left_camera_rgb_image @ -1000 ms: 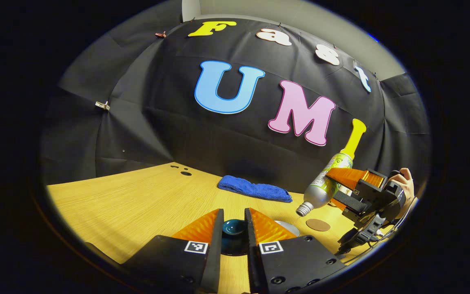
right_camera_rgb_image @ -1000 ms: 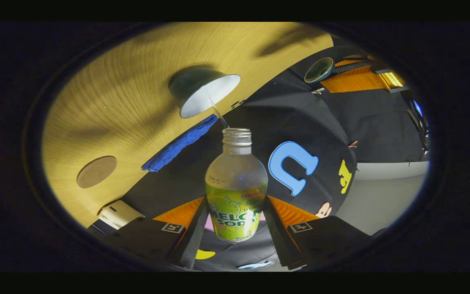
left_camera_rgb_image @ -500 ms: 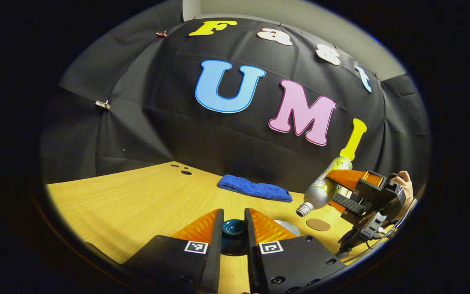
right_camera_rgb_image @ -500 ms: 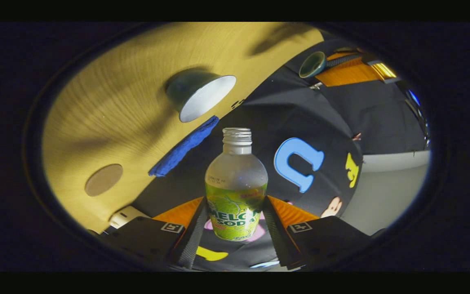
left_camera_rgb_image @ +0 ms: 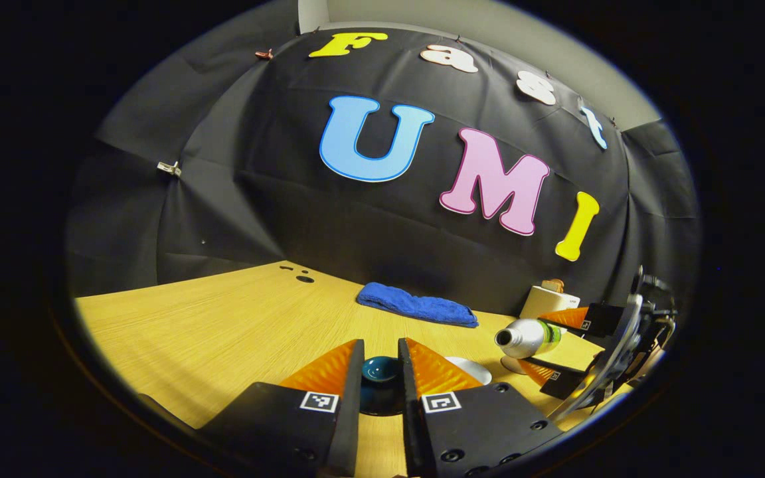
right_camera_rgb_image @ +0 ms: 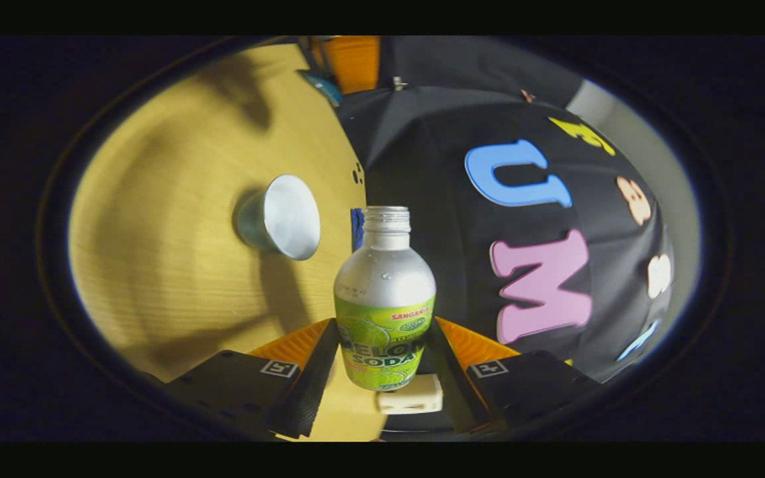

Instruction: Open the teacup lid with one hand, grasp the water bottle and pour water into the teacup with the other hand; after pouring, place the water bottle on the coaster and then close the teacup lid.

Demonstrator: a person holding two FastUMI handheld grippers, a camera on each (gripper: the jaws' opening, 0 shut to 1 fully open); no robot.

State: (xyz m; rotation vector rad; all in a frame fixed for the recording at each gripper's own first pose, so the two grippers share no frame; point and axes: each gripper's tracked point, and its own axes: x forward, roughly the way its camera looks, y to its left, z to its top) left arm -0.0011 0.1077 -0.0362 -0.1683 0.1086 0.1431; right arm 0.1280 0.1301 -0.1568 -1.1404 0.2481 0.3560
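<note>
My left gripper [left_camera_rgb_image: 380,352] is shut on the knob of the dark teal teacup lid [left_camera_rgb_image: 380,373], held just above the table. The open teacup [left_camera_rgb_image: 470,369] peeks out behind its right finger; in the right gripper view the teacup [right_camera_rgb_image: 283,216] shows a white inside. My right gripper [right_camera_rgb_image: 384,325] is shut on the green-labelled water bottle [right_camera_rgb_image: 384,292], which has no cap. In the left gripper view the bottle [left_camera_rgb_image: 528,336] lies nearly level at the right, mouth toward the cup, held by the right gripper [left_camera_rgb_image: 558,345]. Under the bottle a sliver of the coaster [left_camera_rgb_image: 510,366] shows.
A folded blue towel [left_camera_rgb_image: 416,307] lies at the back of the wooden table [left_camera_rgb_image: 223,318], near the black wall. A white box [left_camera_rgb_image: 545,300] stands behind the bottle, and the same white box [right_camera_rgb_image: 409,398] shows below it in the right gripper view.
The water stream into the cup has stopped. The right gripper swung the bottle from mouth-down to nearly level and moved it lower and away from the cup. The left gripper held still with the lid.
</note>
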